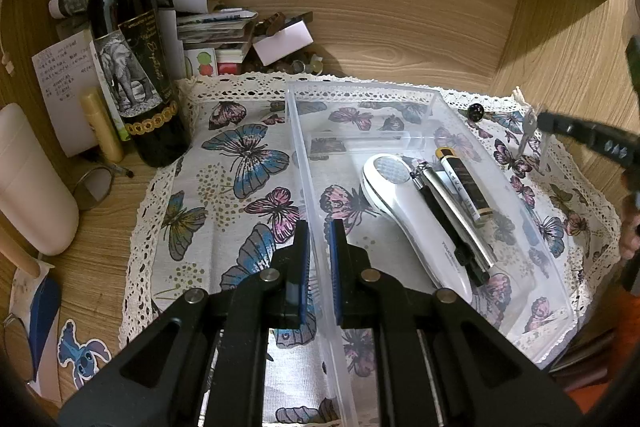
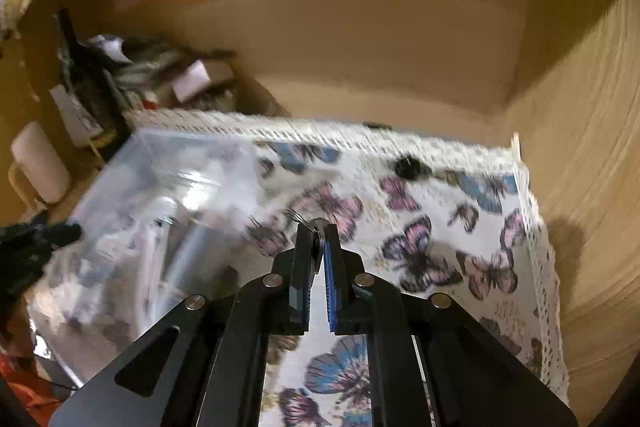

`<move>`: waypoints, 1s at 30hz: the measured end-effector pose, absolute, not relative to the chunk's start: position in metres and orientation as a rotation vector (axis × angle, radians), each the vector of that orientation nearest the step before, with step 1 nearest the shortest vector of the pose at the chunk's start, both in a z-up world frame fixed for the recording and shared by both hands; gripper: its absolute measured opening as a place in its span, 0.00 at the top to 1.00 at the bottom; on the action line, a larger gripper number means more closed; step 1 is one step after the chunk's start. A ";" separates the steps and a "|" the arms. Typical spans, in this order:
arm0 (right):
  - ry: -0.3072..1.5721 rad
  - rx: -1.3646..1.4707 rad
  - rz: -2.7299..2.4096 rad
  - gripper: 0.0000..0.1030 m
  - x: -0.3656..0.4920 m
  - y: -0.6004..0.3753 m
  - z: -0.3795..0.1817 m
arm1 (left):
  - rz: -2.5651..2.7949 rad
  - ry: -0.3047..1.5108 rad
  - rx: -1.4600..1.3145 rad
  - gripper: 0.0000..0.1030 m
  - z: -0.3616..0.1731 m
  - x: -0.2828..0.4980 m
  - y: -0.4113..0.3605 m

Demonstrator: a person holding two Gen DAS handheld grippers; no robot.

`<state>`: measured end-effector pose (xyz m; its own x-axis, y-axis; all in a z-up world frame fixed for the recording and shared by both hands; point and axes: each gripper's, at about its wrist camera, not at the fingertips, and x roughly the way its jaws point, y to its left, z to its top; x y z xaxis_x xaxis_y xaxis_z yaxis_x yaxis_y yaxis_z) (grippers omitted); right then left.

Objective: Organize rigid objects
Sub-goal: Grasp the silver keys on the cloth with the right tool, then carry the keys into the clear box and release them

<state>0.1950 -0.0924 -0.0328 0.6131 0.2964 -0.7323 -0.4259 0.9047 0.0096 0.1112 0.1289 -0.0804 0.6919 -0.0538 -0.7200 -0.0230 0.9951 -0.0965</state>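
A: How should the key (image 2: 316, 227) be delivered?

B: It should be carried to 9 o'clock, above the clear bin (image 1: 436, 95), then released low.

A: And the grippers?

B: The right gripper (image 2: 317, 239) is clamped on the key; the bin's wall is pinched by the left gripper (image 1: 320, 231), nearly closed.

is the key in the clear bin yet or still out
Out. The key hangs pinched in the right tongs above the butterfly cloth, beside the clear bin, not inside it.

A wooden desk (image 1: 120, 223) carries a butterfly cloth (image 1: 240, 163), wine bottle (image 1: 136, 67) and white container (image 1: 32, 183).
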 end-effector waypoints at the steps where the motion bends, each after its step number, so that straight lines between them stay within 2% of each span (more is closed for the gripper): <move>1: 0.788 -0.171 0.436 0.95 0.191 -0.088 -0.025 | -0.017 0.807 -0.101 0.91 -0.081 0.111 0.129; 6: 0.712 -0.173 0.522 0.95 0.177 -0.067 -0.003 | -0.017 0.806 -0.097 0.91 -0.081 0.112 0.129; 13: 0.688 -0.200 0.626 0.95 0.170 -0.034 -0.001 | -0.017 0.805 -0.096 0.91 -0.081 0.111 0.129; 25: 0.882 -0.239 0.664 0.93 0.203 0.002 -0.057 | -0.018 0.804 -0.098 0.91 -0.081 0.112 0.128; 30: 0.913 -0.240 0.669 0.93 0.200 -0.002 -0.059 | -0.020 0.804 -0.097 0.91 -0.082 0.110 0.127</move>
<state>0.1998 -0.0020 -0.0593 0.4277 0.4319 -0.7941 -0.6274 0.7742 0.0831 0.1104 0.1268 -0.0815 0.6940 -0.0546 -0.7179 -0.0192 0.9954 -0.0943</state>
